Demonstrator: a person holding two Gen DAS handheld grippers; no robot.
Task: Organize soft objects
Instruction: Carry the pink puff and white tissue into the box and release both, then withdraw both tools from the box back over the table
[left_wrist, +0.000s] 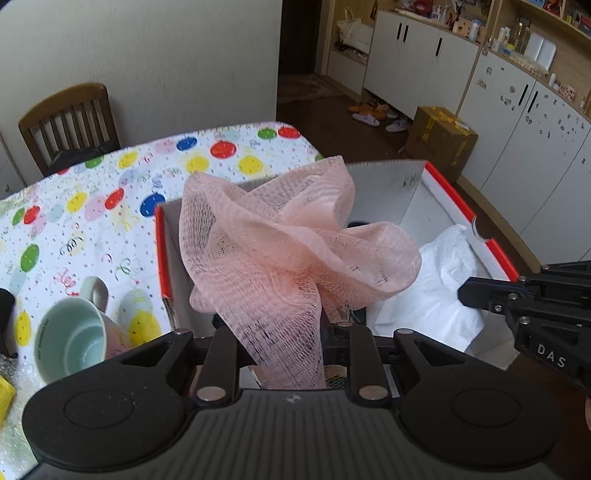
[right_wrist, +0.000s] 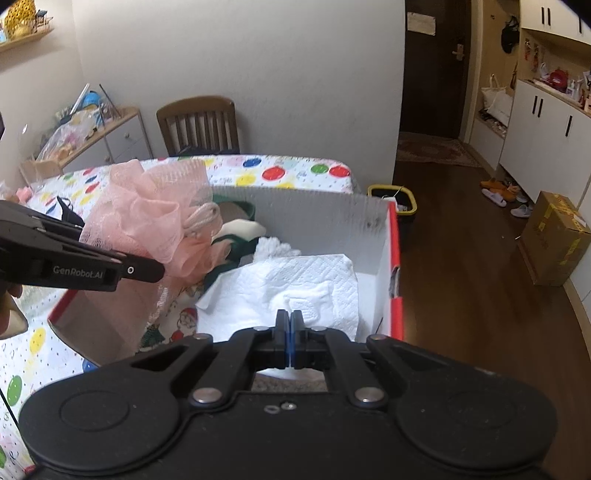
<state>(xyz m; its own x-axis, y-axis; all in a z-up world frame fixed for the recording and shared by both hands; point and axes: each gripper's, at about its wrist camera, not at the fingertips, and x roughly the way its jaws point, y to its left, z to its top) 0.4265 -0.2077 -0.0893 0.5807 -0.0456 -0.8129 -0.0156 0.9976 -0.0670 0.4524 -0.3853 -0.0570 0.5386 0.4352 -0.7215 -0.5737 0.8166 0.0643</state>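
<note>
My left gripper (left_wrist: 284, 328) is shut on a pink mesh bath pouf (left_wrist: 291, 236), which billows up over its fingers and hides their tips. The pouf hangs above the near left part of a white box with a red rim (left_wrist: 160, 251). In the right wrist view the pouf (right_wrist: 155, 218) shows a cream cord loop, and the left gripper (right_wrist: 147, 269) comes in from the left. Inside the box (right_wrist: 395, 258) lie a white paper towel (right_wrist: 295, 291) and a green and cream cloth (right_wrist: 240, 229). My right gripper (right_wrist: 290, 325) is shut and holds nothing, just above the towel.
The box stands on a table with a balloon-print cloth (left_wrist: 110, 192). A pale green mug (left_wrist: 70, 339) lies on the table at the left. A wooden chair (left_wrist: 70, 122) stands behind the table. A cardboard carton (left_wrist: 439, 136) and a yellow bin (right_wrist: 393, 197) sit on the floor.
</note>
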